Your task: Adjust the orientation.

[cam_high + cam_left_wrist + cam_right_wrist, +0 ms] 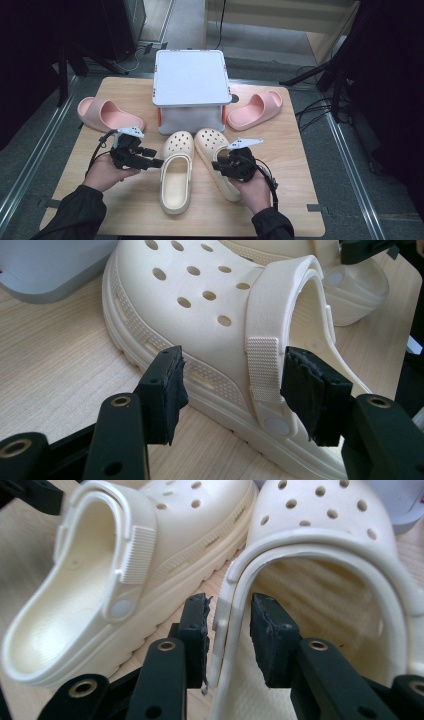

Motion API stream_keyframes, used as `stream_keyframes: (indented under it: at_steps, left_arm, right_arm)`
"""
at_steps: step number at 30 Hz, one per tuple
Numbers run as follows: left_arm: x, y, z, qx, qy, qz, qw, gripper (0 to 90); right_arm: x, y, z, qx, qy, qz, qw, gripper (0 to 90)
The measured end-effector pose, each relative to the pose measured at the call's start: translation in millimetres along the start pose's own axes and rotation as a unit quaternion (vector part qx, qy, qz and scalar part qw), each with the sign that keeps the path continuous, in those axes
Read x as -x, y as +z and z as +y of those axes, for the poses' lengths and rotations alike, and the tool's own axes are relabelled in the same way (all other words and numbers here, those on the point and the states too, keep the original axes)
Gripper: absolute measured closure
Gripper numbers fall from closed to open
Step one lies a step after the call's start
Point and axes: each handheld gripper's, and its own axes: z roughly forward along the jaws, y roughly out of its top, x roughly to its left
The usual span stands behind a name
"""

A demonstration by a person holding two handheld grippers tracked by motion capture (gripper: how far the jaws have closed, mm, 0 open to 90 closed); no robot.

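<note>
1. Right gripper (229, 630), lower centre of its own view, straddles the rim of the right clog (320, 545); whether the pads press is unclear.
2. Risk: the thin rim slips free on lifting.
3. Left gripper (232, 390) stands wide around the left clog (200, 305) strap, detail indistinct in the high view, where both clogs lie centre frame before the grey box (189, 77).

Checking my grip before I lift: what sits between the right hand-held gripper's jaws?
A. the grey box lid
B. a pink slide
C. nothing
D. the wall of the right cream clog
D: the right hand-held gripper straddles the right cream clog wall, pads slightly apart.
</note>
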Motion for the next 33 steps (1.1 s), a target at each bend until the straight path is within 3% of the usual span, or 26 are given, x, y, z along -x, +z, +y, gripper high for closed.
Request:
stream_keyframes:
  at_steps: [2,4,6,10,13,16,17,19,20,27,30,33]
  left_arm:
    - [1.0,-1.6,-1.0,0.009,0.008,-0.001,0.9999,45.5]
    - [1.5,-2.6,-1.2,0.009,0.015,0.002,0.9998,47.0]
    - [3.5,-4.0,-1.6,0.014,0.014,0.003,0.9998,54.1]
    - [3.3,-6.8,-2.5,0.019,0.014,0.008,0.9997,62.5]
    - [1.1,-9.5,-5.0,0.022,0.004,0.012,0.9997,74.4]
    - [0.0,-8.4,-6.9,0.019,0.001,0.018,0.9996,77.1]
    - [-0.8,-7.3,-7.9,0.017,0.001,0.020,0.9996,78.2]
    - [-2.2,-3.9,-9.5,0.011,0.001,0.023,0.9997,78.5]
    - [-2.9,-0.5,-11.0,0.006,0.000,0.023,0.9997,78.6]
    - [-2.4,6.8,-14.2,0.001,0.003,0.029,0.9996,78.5]
    - [-3.9,10.3,-17.7,-0.002,-0.002,0.036,0.9993,78.2]
    - [-6.8,14.3,-20.2,-0.009,-0.009,0.037,0.9992,77.8]
  right_arm:
    - [1.3,-9.7,0.7,0.005,-0.002,0.008,1.0000,79.3]
    - [1.9,-12.8,0.9,0.006,-0.005,0.012,0.9999,81.5]
    - [5.7,-22.0,1.2,0.011,-0.007,0.015,0.9998,86.8]
    - [12.7,-29.4,0.4,0.019,-0.014,0.012,0.9997,87.1]
    - [26.8,-39.8,-0.8,0.031,-0.021,-0.004,0.9993,87.0]
    - [35.4,-44.9,-1.0,0.037,-0.018,-0.012,0.9991,87.0]
    - [45.0,-47.1,-1.0,0.039,-0.010,-0.012,0.9991,87.5]
    - [49.2,-47.3,-1.1,0.039,-0.005,-0.004,0.9992,87.5]
    - [56.7,-44.3,-2.5,0.032,-0.014,-0.017,0.9993,88.0]
    - [72.6,-28.4,-3.0,0.025,-0.017,-0.015,0.9994,87.9]
    - [79.6,-22.1,-0.9,0.020,-0.020,-0.034,0.9990,87.2]
    - [84.1,-15.0,-0.2,0.005,-0.020,-0.038,0.9991,87.1]
